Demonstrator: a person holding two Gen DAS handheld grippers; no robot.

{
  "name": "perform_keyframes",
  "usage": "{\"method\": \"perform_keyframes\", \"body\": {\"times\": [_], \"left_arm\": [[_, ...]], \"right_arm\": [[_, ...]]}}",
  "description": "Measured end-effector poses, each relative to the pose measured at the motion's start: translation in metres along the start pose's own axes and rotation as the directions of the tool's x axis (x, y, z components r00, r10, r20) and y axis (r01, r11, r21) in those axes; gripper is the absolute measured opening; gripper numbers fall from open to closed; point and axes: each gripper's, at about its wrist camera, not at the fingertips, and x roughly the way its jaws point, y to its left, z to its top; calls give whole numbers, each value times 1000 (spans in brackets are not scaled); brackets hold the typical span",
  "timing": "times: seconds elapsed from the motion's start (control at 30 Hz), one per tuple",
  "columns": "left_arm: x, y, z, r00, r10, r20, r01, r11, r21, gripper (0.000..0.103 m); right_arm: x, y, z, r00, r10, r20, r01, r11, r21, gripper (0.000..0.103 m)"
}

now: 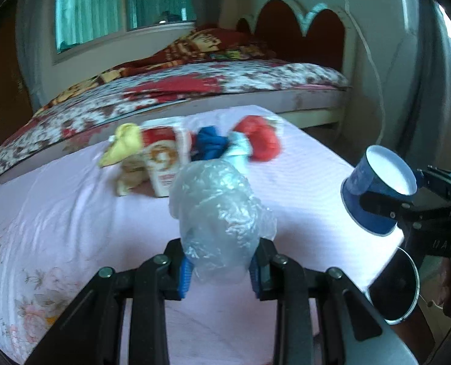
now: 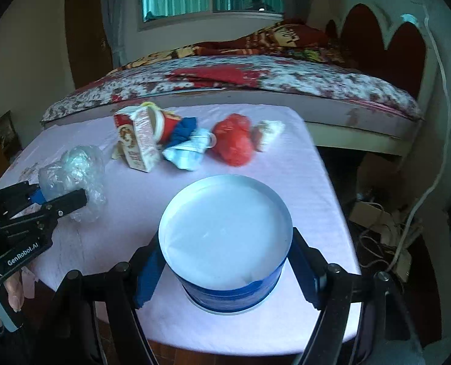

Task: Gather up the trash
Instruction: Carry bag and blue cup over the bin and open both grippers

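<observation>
Plastic wrap wad (image 1: 222, 213) pinched in left gripper (image 1: 220, 270), held above pink-clothed table (image 1: 73, 213). Blue tub (image 2: 225, 243) clamped in right gripper (image 2: 225, 273), mouth tilted up, apparently empty. Suggested: bring wad squarely over rim, release only once inside. Carton (image 2: 137, 140), red bag (image 2: 234, 143), face mask (image 2: 189, 152) uncollected at far edge.
</observation>
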Motion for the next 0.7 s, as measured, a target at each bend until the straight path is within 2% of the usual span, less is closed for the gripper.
{"method": "perform_keyframes", "body": {"times": [0.3,0.47,0.7], "left_arm": [[-7,-78,1,994,-104,9,103,989,108,32],[-11,-108,0,989,-147,7,144,978,151,32],[-11,-150,-9,969,-244,-38,246,945,213,31]], "right_arm": [[-43,-60,-28,997,-80,1,80,995,67,77],[-60,-82,-42,993,-116,-3,116,989,90,77],[-73,-110,-67,987,-157,-35,160,980,119,77]]}}
